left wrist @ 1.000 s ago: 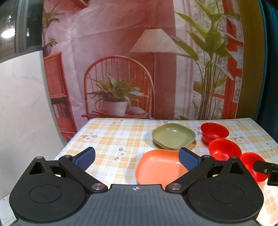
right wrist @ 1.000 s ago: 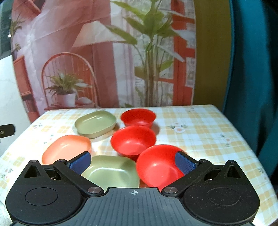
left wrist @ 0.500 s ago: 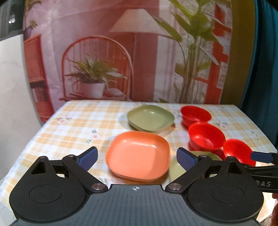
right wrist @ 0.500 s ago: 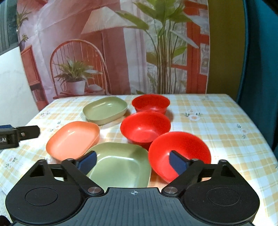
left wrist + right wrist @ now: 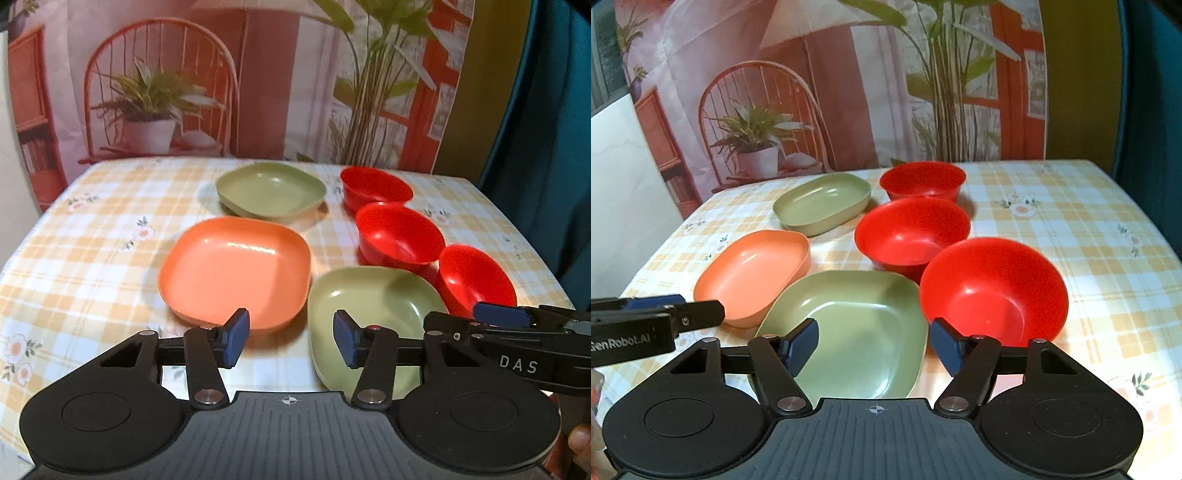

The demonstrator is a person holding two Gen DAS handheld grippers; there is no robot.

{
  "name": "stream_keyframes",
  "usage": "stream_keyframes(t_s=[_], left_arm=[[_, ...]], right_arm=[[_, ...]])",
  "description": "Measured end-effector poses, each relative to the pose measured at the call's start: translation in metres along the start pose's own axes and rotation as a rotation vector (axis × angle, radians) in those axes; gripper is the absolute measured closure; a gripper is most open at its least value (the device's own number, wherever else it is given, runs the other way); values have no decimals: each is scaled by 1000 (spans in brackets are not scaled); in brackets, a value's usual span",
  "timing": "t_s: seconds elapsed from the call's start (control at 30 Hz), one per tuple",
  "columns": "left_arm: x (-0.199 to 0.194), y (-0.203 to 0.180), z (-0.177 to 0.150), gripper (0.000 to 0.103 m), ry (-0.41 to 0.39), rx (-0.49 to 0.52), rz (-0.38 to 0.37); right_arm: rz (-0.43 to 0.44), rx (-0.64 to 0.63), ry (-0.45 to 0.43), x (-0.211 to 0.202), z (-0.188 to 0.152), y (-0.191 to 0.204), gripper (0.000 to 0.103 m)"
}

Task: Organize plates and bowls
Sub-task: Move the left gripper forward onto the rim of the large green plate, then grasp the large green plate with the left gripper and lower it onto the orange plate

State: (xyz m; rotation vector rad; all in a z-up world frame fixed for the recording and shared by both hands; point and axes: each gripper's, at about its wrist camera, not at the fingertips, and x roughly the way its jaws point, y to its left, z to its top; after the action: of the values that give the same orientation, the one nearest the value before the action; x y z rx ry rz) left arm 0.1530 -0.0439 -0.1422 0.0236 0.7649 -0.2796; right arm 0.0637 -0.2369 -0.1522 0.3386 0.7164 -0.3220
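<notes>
Both your left hand-held gripper and right hand-held gripper gape, empty; a shallow rim pinch could tip the near green plate.

Bare tablecloth lies right of three red bowls; plates crowd the middle

place: staged home dining set | worktop: yellow checked floral tablecloth | 12 o'clock: printed backdrop of wicker chair, potted plant, lamp | 2 o'clock: teal curtain | tableware: plastic plates, red bowls
</notes>
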Motion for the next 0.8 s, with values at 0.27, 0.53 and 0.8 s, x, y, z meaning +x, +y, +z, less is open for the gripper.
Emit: stream_keyframes(t_s=[0.27,0.53,0.8], left_arm=[[17,-1,-5,63,62,-16,-53],[35,1,-10,70,131,-40,-90],[42,-1,-11,71,154,-17,-90]], right_arm=[[12,35,39,9,-3,-8,45],[12,70,72,18,-5,-16,53],[18,107,92,26,-5,-22,62]])
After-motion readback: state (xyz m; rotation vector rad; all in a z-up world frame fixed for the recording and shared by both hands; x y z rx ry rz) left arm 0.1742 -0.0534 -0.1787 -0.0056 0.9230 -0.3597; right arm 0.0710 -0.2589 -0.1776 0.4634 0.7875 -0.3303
